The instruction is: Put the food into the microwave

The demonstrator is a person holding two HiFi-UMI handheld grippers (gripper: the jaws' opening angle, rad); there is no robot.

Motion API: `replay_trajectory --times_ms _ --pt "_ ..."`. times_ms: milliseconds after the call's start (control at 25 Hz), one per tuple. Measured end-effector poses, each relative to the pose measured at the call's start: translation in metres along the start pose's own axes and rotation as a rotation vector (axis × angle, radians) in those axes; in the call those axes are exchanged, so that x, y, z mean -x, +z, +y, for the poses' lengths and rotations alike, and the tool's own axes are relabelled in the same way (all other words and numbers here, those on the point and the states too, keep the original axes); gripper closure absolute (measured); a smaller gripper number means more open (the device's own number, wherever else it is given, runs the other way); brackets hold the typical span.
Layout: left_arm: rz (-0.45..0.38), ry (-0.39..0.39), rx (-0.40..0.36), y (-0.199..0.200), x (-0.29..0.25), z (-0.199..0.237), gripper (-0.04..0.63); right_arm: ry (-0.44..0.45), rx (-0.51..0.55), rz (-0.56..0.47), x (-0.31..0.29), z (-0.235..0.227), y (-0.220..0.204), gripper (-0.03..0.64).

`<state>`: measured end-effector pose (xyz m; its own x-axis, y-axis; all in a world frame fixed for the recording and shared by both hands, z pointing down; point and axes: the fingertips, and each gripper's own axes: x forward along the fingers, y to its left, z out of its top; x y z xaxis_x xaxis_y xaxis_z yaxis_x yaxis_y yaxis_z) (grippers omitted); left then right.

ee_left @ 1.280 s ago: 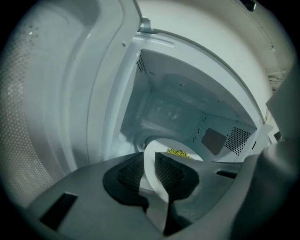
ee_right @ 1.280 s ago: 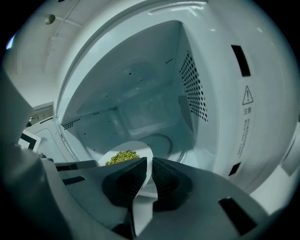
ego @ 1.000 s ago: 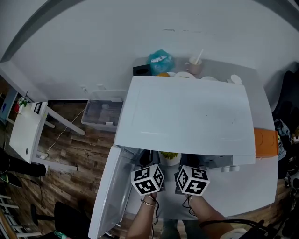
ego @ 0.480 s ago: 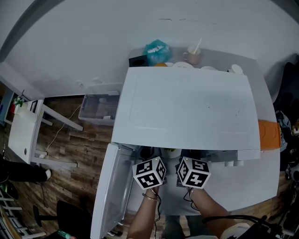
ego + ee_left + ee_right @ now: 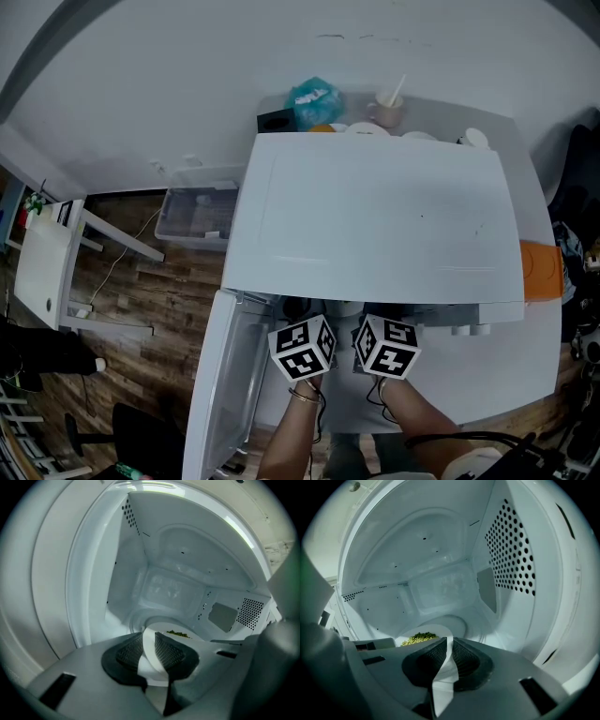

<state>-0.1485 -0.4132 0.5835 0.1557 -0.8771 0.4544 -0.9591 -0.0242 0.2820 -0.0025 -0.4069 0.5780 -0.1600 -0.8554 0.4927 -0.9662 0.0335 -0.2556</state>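
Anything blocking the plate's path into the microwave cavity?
Nothing visible. The door is swung open to the left. The plate of green food is clamped at its rim by the left gripper and right gripper and is already inside the opening. The cavity floor ahead shows no obstacle.

White microwave (image 5: 375, 216), door (image 5: 220, 384) swung open to the left, white plate (image 5: 148, 648) of green food (image 5: 418, 638) inside the cavity
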Motion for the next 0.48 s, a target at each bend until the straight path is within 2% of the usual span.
replay_trajectory --times_ms 240,480 --pt "-0.035 0.032 -0.025 0.006 0.006 0.002 0.520 0.003 -0.008 -0.014 0.003 -0.001 0.001 0.575" --pt "-0.047 0.031 -0.021 0.008 0.022 -0.002 0.520 0.008 0.023 -0.022 0.014 0.001 0.004 0.575"
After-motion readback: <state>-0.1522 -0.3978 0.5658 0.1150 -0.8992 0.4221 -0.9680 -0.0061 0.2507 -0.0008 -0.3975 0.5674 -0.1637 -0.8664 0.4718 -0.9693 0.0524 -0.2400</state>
